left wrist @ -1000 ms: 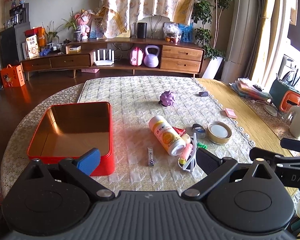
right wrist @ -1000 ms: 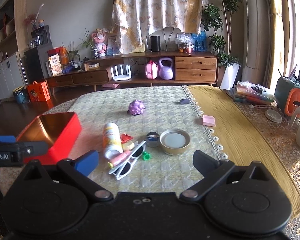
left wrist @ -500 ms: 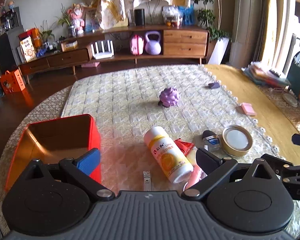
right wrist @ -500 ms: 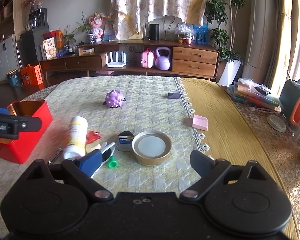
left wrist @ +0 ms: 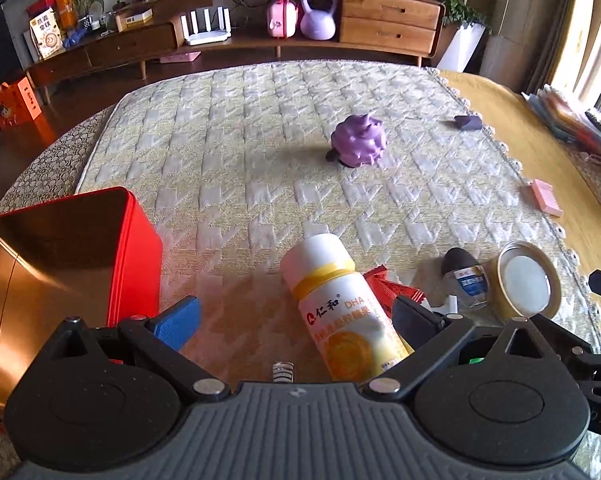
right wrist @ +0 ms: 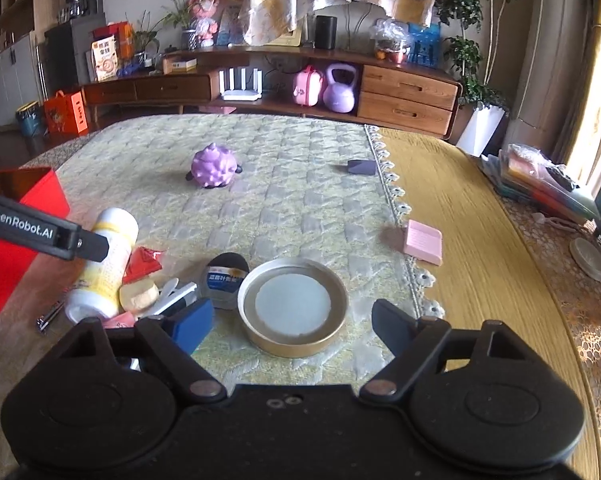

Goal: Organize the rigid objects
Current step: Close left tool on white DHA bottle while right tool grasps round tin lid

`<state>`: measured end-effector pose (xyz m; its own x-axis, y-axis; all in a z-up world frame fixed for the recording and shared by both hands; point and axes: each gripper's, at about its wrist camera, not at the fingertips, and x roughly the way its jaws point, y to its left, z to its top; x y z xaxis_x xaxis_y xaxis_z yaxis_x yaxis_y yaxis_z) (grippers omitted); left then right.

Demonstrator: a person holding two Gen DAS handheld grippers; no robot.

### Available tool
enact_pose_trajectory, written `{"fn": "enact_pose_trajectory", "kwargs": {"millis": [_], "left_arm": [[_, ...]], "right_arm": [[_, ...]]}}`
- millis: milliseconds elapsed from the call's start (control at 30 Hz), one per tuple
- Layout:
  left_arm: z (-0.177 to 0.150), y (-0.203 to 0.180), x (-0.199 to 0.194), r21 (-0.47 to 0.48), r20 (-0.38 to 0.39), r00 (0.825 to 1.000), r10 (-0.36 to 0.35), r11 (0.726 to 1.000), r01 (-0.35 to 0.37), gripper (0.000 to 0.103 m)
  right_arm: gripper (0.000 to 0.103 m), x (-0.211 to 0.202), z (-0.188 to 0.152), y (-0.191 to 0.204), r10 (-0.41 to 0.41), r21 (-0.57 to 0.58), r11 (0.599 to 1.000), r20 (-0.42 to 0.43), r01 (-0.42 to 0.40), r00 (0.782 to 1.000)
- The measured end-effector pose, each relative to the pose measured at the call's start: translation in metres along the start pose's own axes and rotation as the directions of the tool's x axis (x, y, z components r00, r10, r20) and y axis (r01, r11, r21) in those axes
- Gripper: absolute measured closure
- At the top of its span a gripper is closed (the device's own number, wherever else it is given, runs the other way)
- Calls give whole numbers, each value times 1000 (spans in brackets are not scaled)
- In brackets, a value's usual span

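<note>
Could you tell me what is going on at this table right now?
A person with a gripper in each hand is tidying small items into a red tin. The left gripper is open over a white bottle lying on its side, not gripping it. The right gripper has just been closing a little but is open around a round gold lid, not touching it. The tin looks empty.
</note>
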<state>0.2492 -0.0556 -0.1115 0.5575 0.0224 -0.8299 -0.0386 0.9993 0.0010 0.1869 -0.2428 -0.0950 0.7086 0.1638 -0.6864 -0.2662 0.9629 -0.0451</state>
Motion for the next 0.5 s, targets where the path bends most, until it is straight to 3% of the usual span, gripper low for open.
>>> {"fn": "enact_pose_trajectory", "kwargs": {"millis": [300,500], "left_arm": [[-3,-1,13,-34,-29,999,-24,999,23,7],[-3,-2,19,-60,-56,996,-68,996,65,23]], "right_arm": [[22,24,1,-4,-1,16,1000,-33,1,999],[24,36,1,-5,5,29,1000,-44,-4,999]]}}
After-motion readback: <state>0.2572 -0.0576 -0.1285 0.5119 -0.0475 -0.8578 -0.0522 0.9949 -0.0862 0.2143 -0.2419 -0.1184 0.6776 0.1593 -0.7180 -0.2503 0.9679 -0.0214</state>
